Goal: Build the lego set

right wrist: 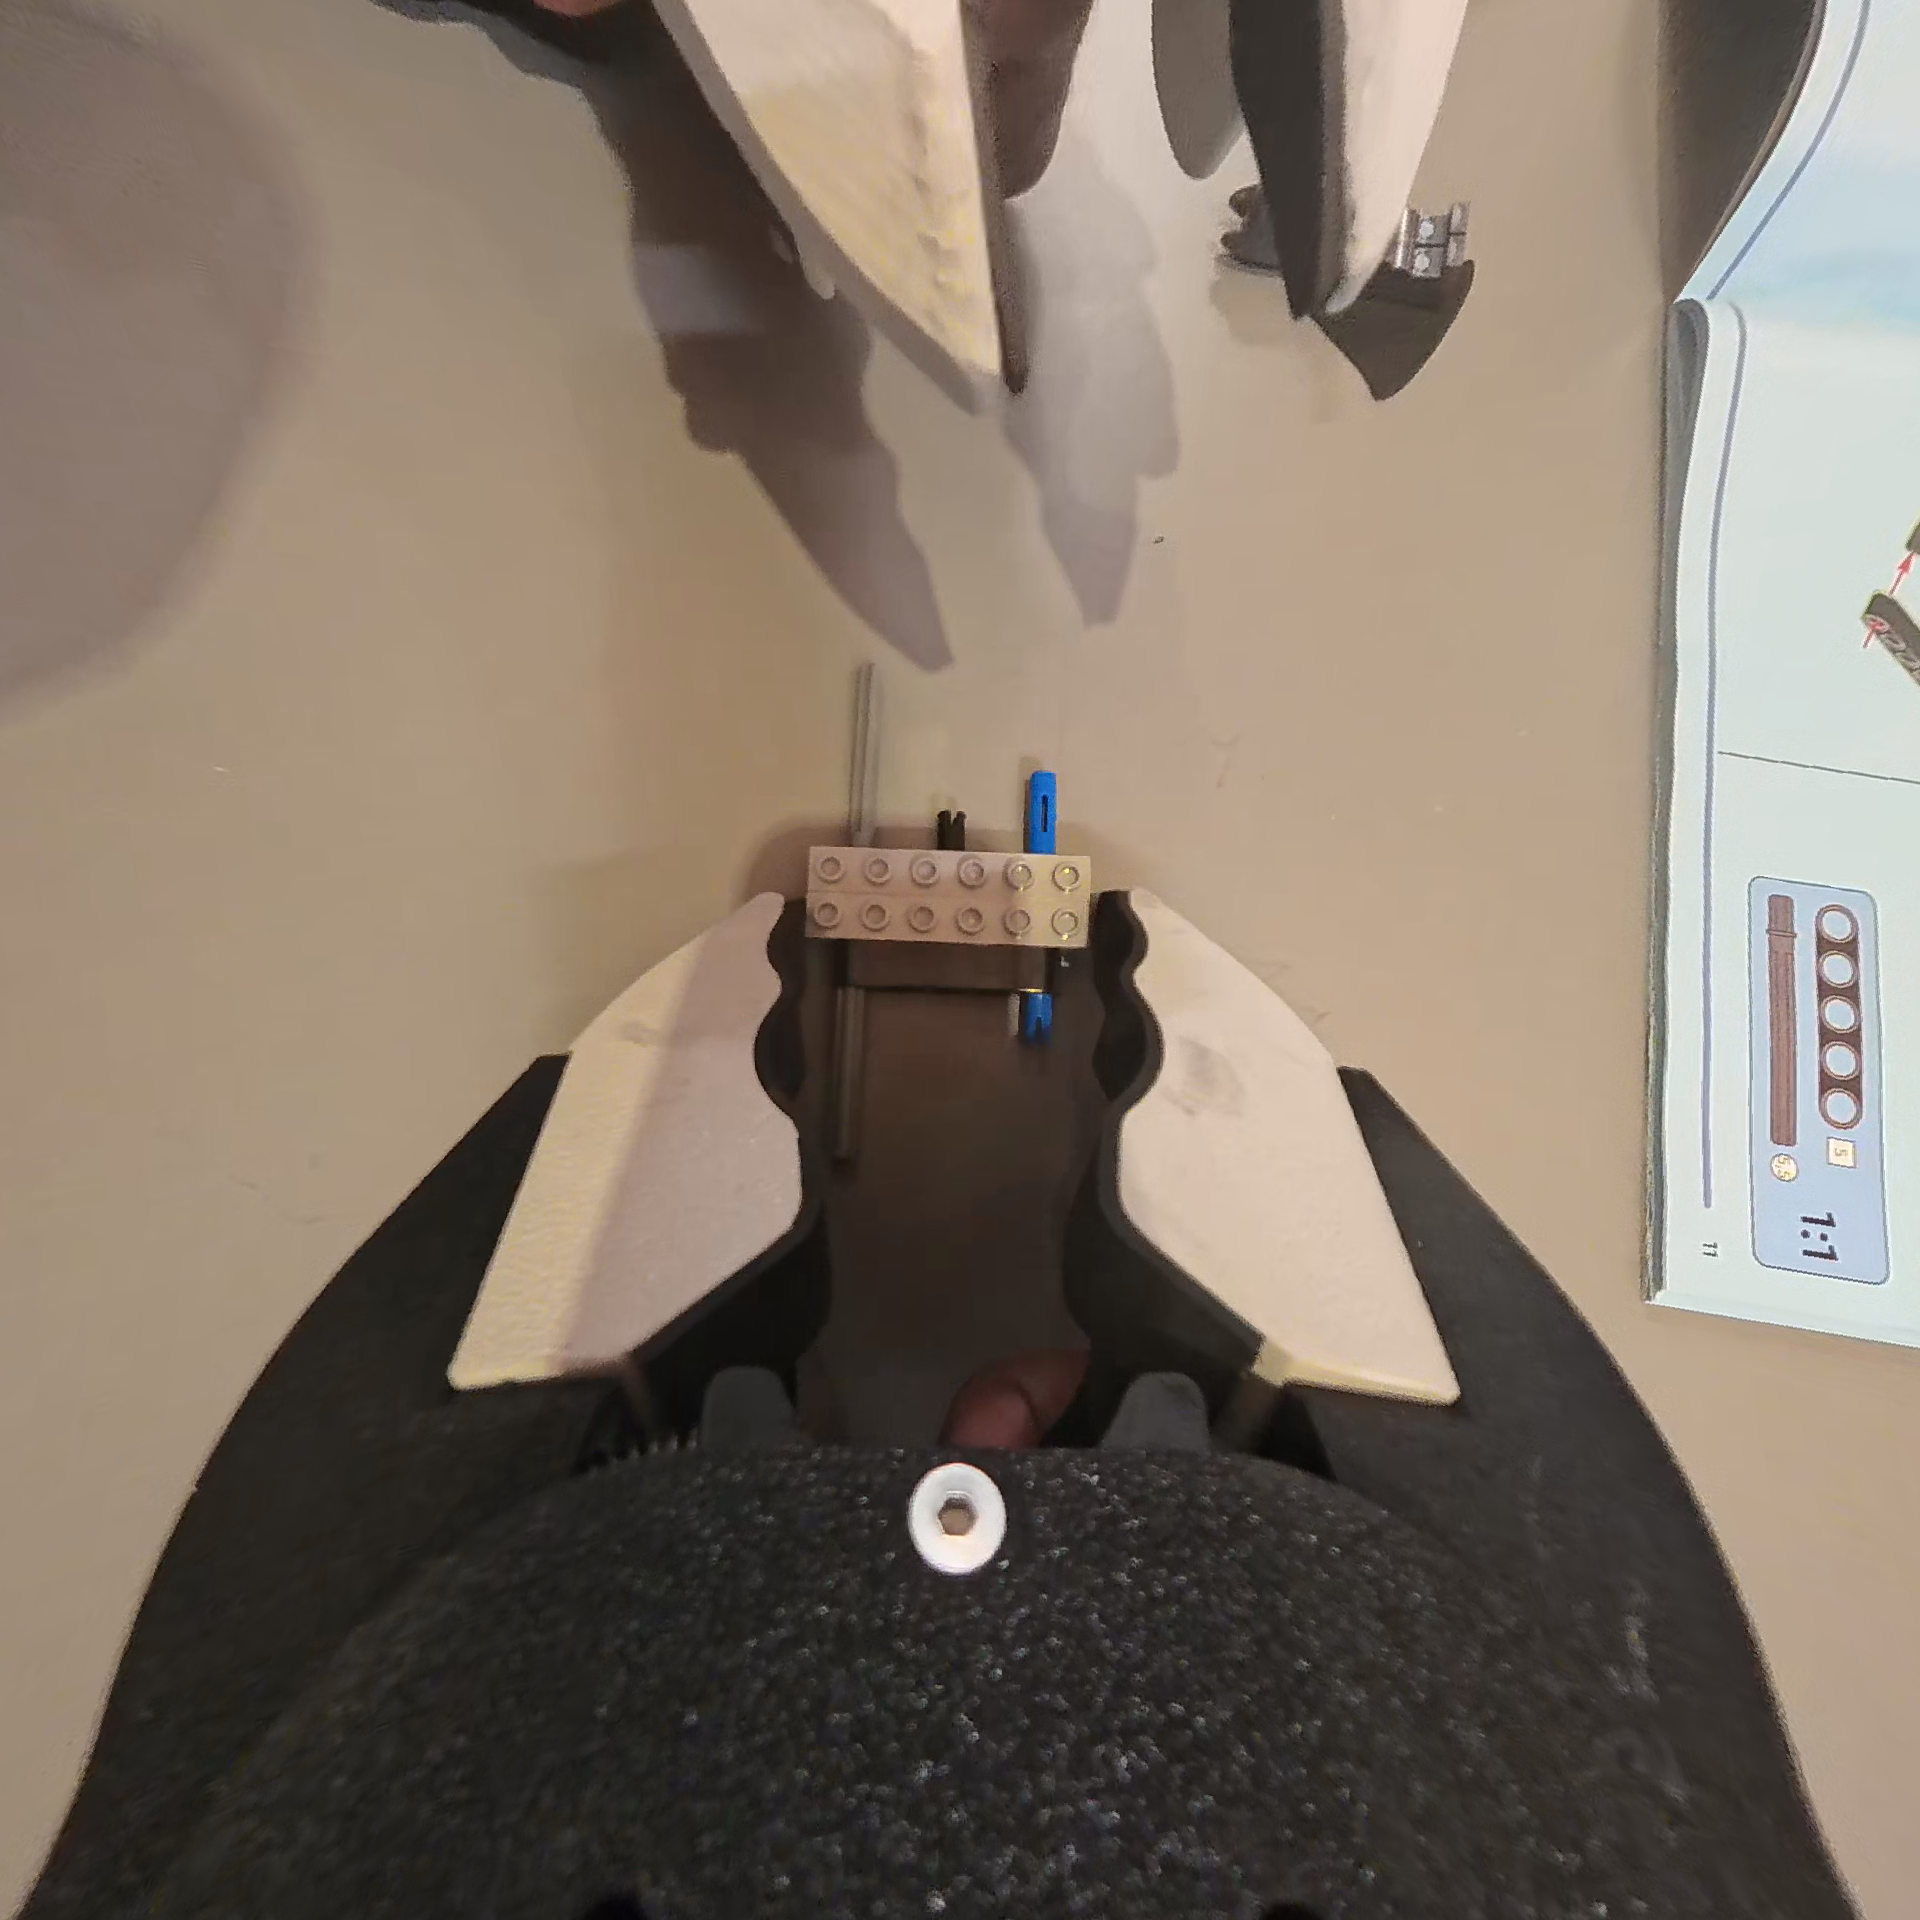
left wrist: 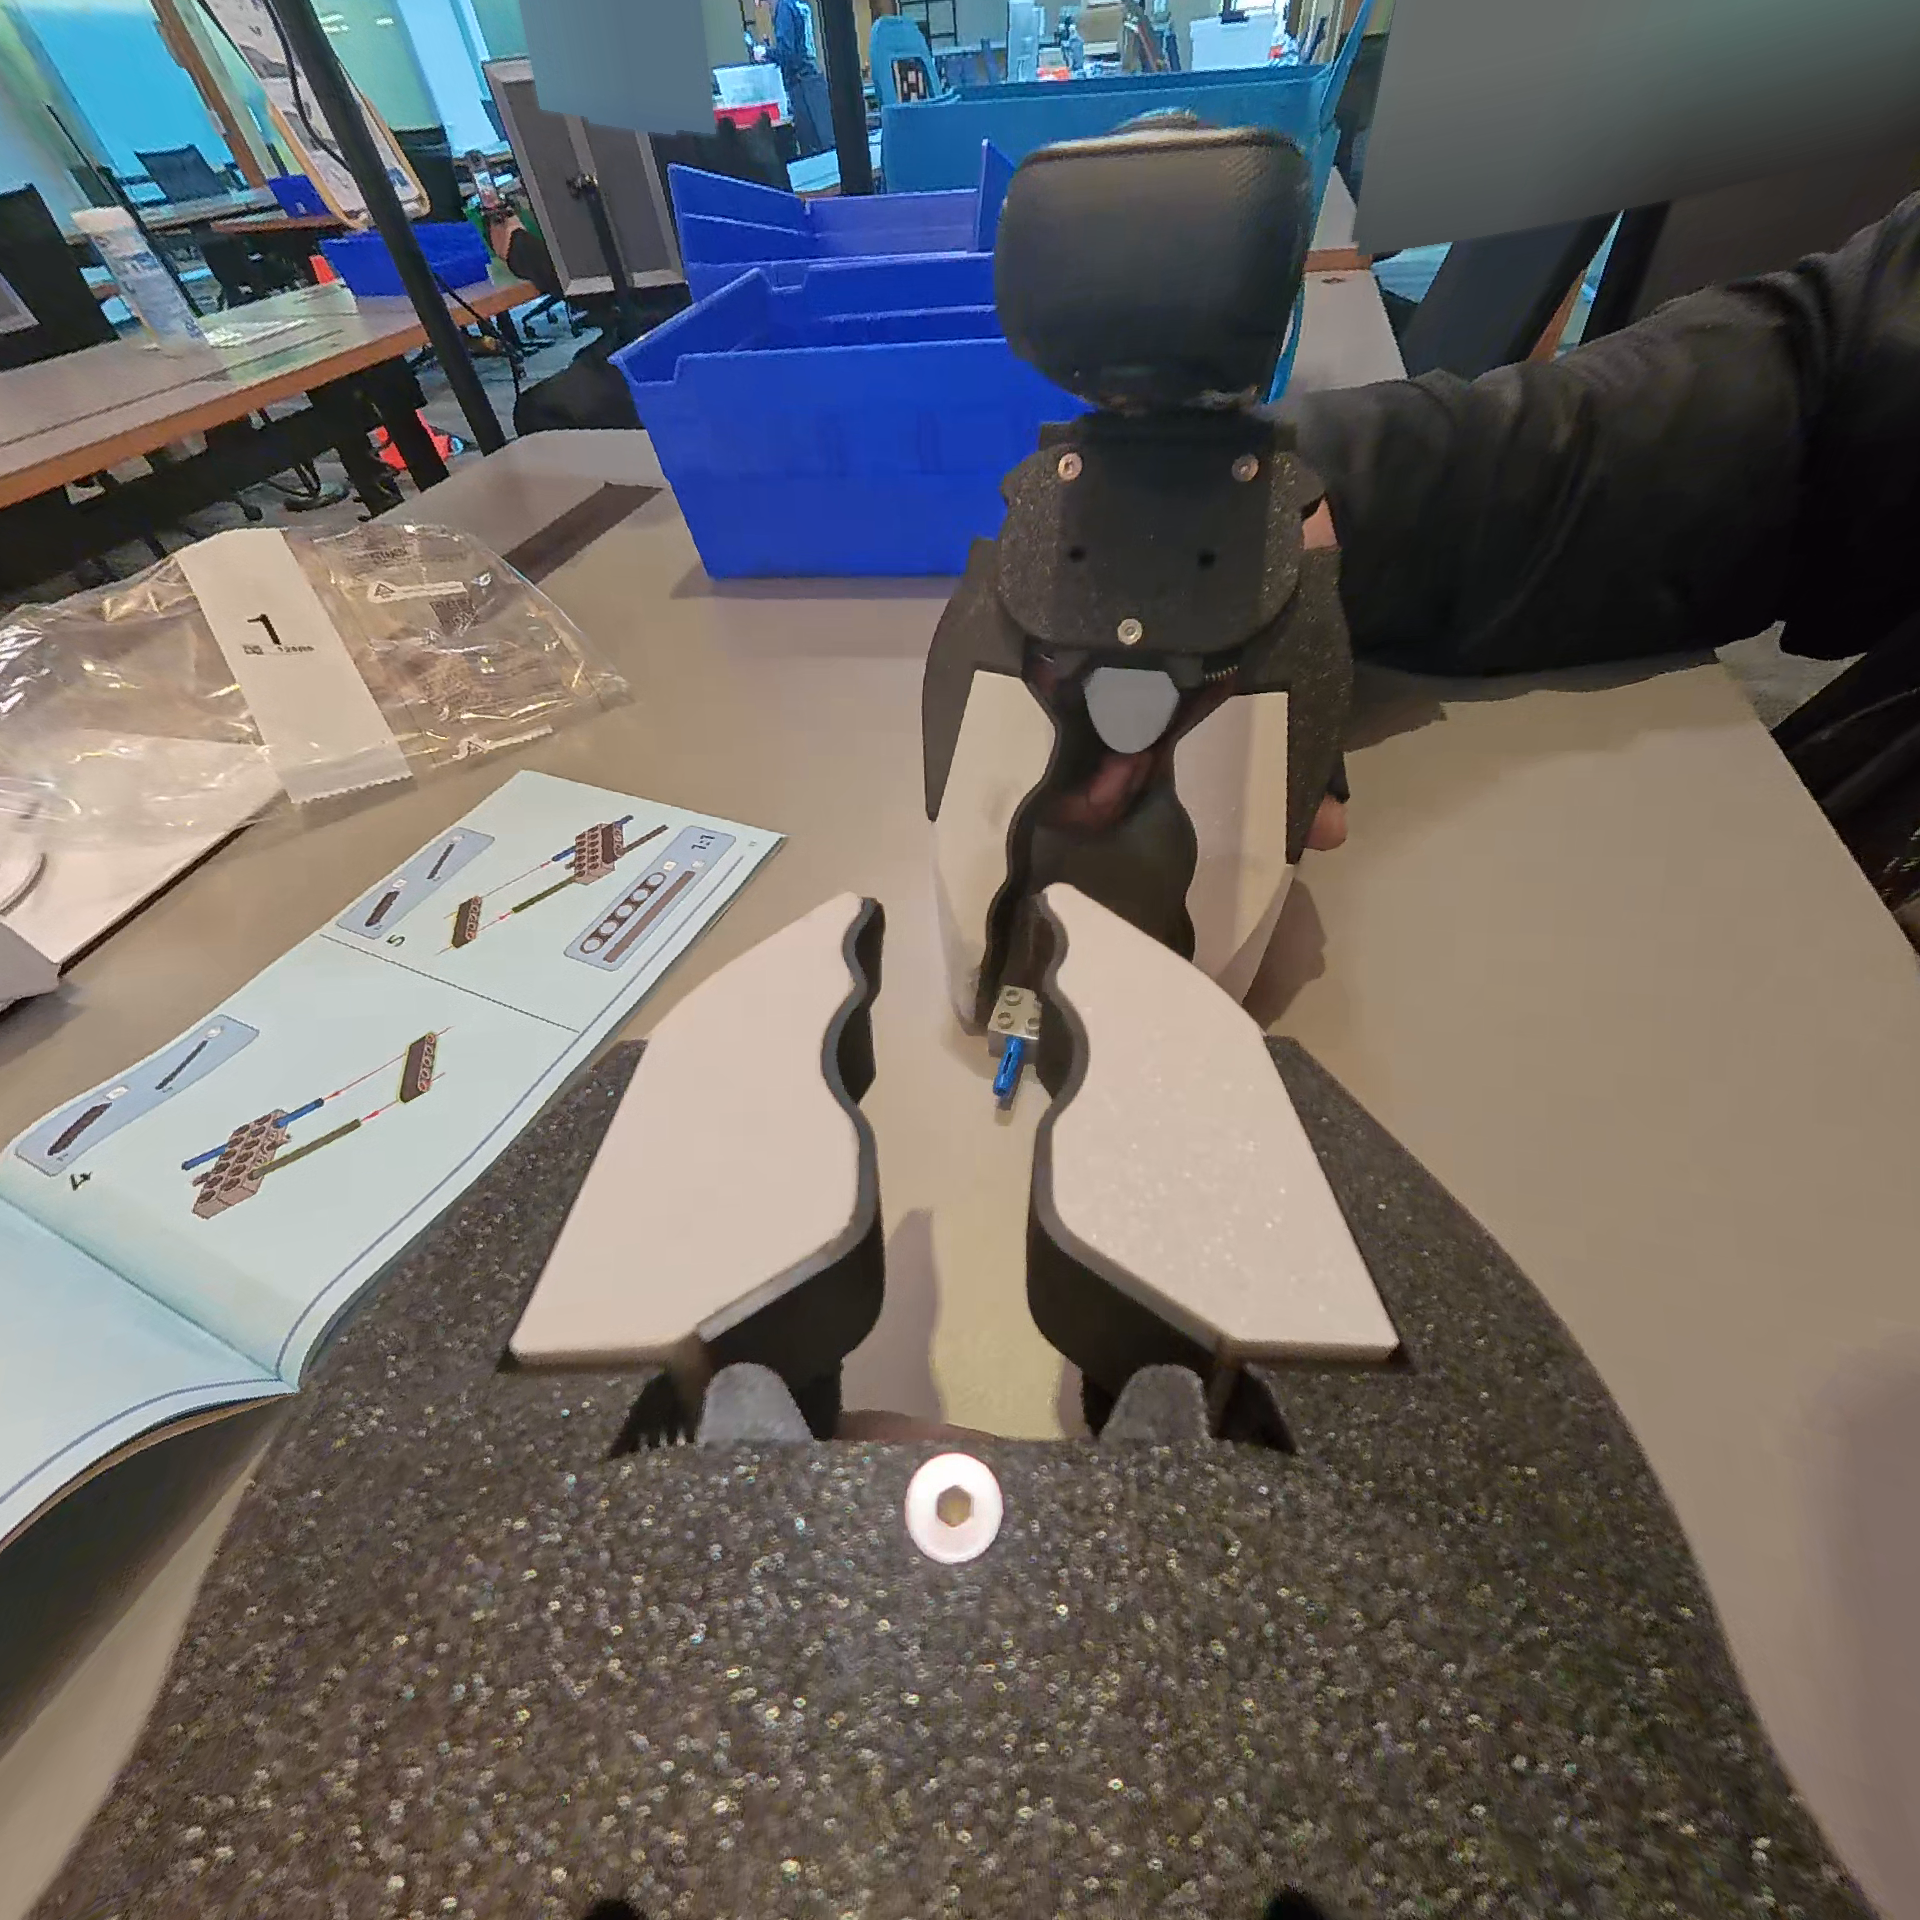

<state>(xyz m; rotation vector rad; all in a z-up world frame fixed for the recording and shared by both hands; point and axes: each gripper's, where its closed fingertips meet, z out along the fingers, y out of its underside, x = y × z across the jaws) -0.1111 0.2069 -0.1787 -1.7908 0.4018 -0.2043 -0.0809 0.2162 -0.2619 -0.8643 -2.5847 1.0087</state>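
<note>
Meanwhile right gripper [right wrist: 951, 914] clamps grey studded brick assembly [right wrist: 948, 896]; left gripper [left wrist: 961, 951] gapes beside printed booklet [left wrist: 312, 1091].

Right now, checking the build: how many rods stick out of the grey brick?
3: grey axle at the brick's left end, black pin mid-brick, blue pin near the right end. More may hide underneath.

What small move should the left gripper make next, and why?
Probably shift the left gripper slightly to its right and forward. Its fingers stand open with nothing between them. The blue pin sticking out of the grey studded brick lies off-centre, close beside its right finger, so closing now would likely miss it.
</note>
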